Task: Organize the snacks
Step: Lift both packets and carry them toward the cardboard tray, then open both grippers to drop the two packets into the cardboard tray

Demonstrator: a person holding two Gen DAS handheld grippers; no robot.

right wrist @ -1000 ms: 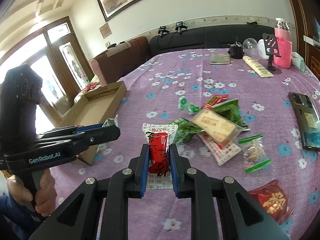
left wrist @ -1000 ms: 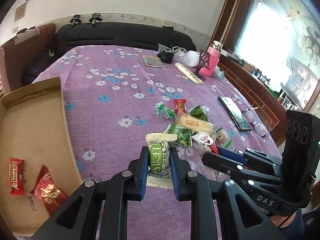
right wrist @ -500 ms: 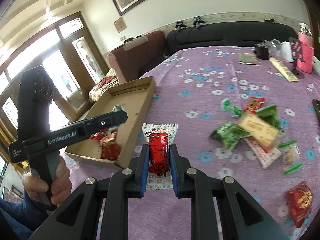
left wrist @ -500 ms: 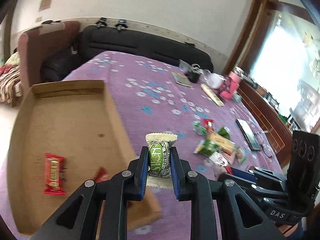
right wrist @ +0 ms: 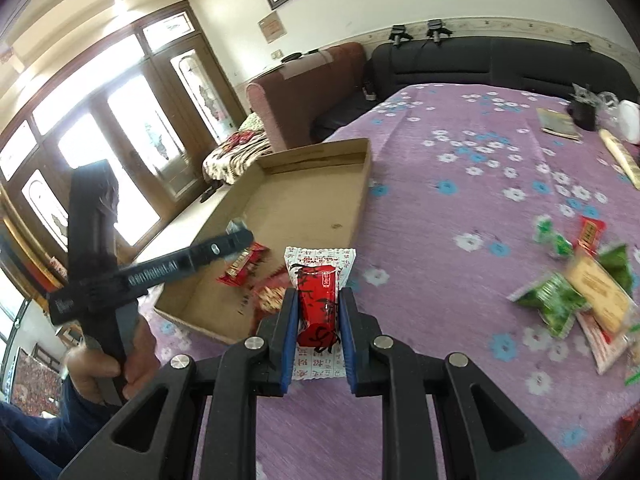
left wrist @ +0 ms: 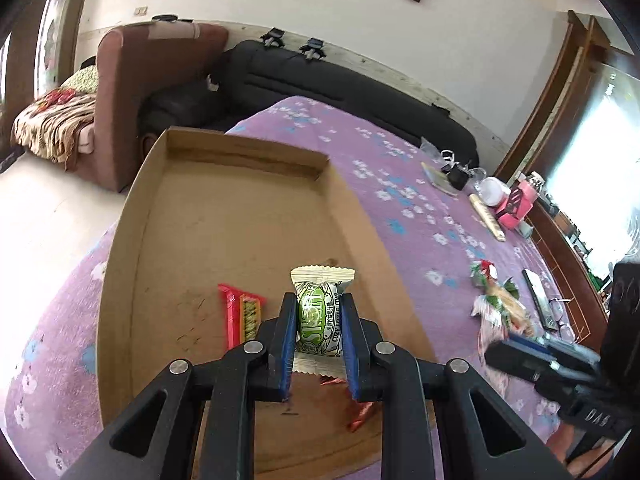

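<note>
Black "GenRobot.AI" left tongs (left wrist: 318, 316) gripping green snack (left wrist: 319, 314) (right tongs (right wrist: 318, 316) gripping red-wrapped snack (right wrist: 318, 304))

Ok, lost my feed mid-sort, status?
Left gripper shut on green snack, over cardboard box. Right gripper shut on red snack, beside box, over purple cloth. Nothing blocking.

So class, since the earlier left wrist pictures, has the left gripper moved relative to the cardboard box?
Yes. The left gripper, holding the green snack, has swung from above the purple cloth to over the cardboard box.
</note>
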